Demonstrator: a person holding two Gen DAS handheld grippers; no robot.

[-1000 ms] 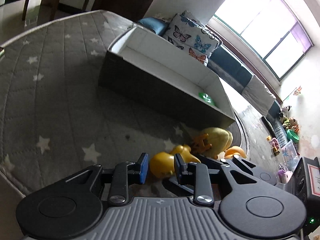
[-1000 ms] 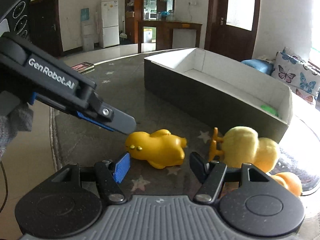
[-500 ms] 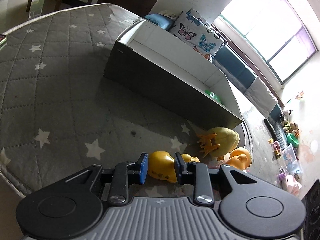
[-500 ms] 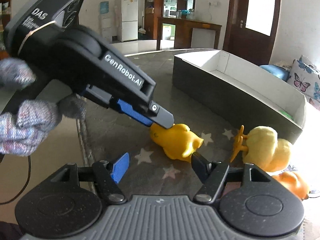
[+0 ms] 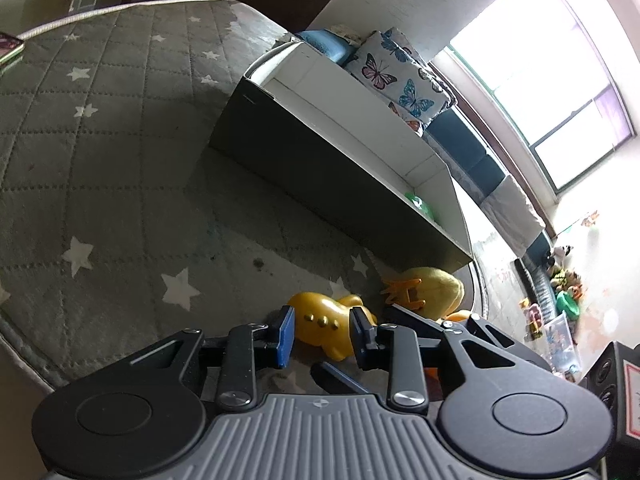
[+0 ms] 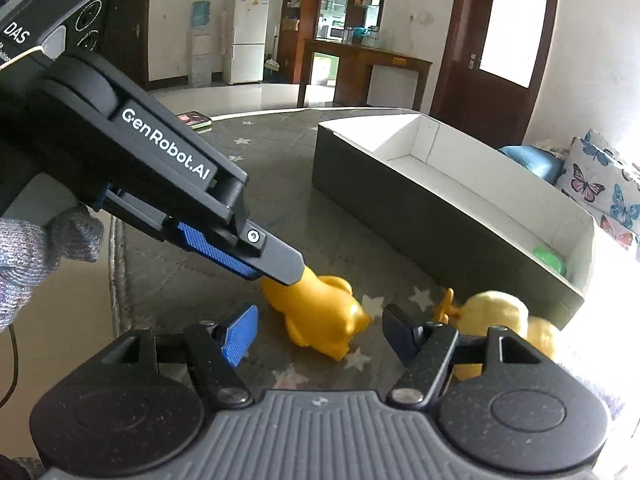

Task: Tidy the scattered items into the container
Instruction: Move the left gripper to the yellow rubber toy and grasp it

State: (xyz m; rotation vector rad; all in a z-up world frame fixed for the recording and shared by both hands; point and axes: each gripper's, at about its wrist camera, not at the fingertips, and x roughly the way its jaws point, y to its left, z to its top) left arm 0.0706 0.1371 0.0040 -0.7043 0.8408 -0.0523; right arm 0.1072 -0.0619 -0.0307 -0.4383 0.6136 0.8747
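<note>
the yellow rubber duck (image 5: 324, 326) lies on its side on the grey star-patterned mat (image 5: 100, 184), near the front of the scene, with the container (image 5: 328, 168) further off and to the right across the mat. its long axis runs roughly from near-left to far-right in the right wrist view, head end toward the left gripper (image 5: 322, 334), tail end toward the right gripper (image 6: 316, 330). the left one is the nearer: the duck sits directly between its fingers, which straddle the body. its jaws are opening, and whether the pads press on the duck at this instant cannot be told. the right gripper hangs just in front of the duck, jaws well apart and empty, the toy beyond its fingertips. a plush yellow chick (image 6: 496, 314) and an orange toy (image 5: 456, 316) lie just right of the duck, close to the container's near corner; a green item (image 6: 550, 260) is already inside. i judge the lift falls to the left hand.
</note>
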